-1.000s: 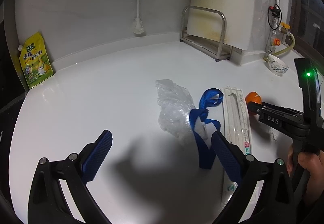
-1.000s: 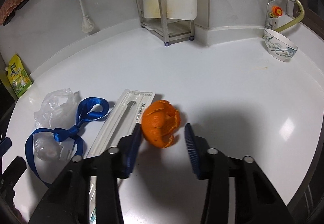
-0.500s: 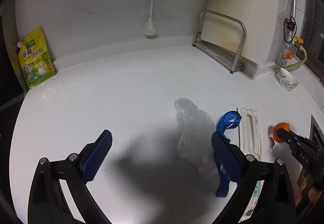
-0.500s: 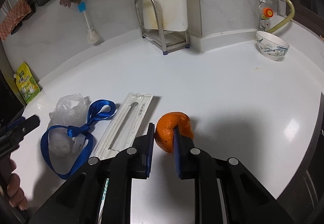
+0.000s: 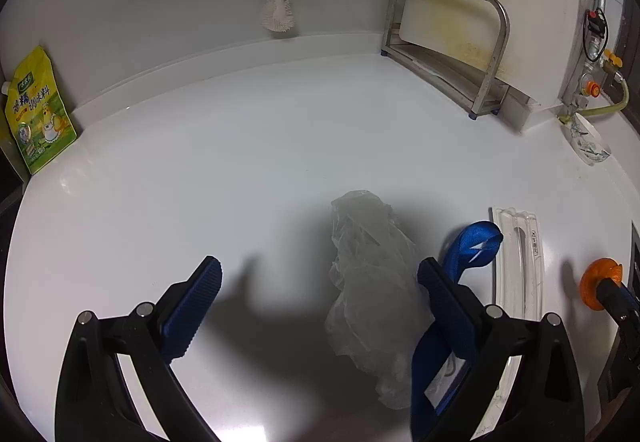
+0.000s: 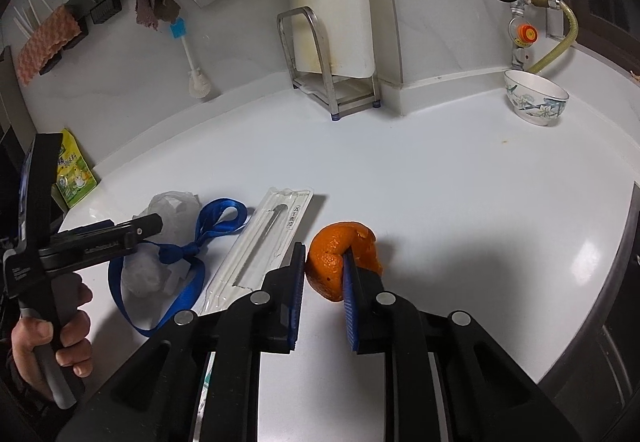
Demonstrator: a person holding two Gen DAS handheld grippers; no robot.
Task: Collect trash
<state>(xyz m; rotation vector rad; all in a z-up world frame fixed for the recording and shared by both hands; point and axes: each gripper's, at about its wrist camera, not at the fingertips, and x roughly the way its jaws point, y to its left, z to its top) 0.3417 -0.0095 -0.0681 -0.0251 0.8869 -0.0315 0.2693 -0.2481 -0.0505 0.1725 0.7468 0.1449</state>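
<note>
My right gripper (image 6: 323,260) is shut on an orange peel (image 6: 340,262) and holds it above the white counter; the peel also shows at the right edge of the left wrist view (image 5: 598,284). My left gripper (image 5: 320,278) is open and empty, above a crumpled clear plastic bag (image 5: 372,290). A blue ribbon (image 5: 460,282) lies at its right finger, beside a long clear blister pack (image 5: 518,262). In the right wrist view the bag (image 6: 168,210), ribbon (image 6: 188,250) and pack (image 6: 264,246) lie left of the peel.
A yellow-green pouch (image 5: 36,118) leans at the back left. A steel rack (image 5: 452,50) with a cutting board stands at the back. A patterned bowl (image 6: 536,98) sits at the back right by a gas valve (image 6: 524,30). The counter edge (image 6: 624,262) runs close on the right.
My right gripper closed on the orange peel and lifted it off the counter. My left gripper drew back and rose, staying open; the bag and ribbon now sit lower in its view.
</note>
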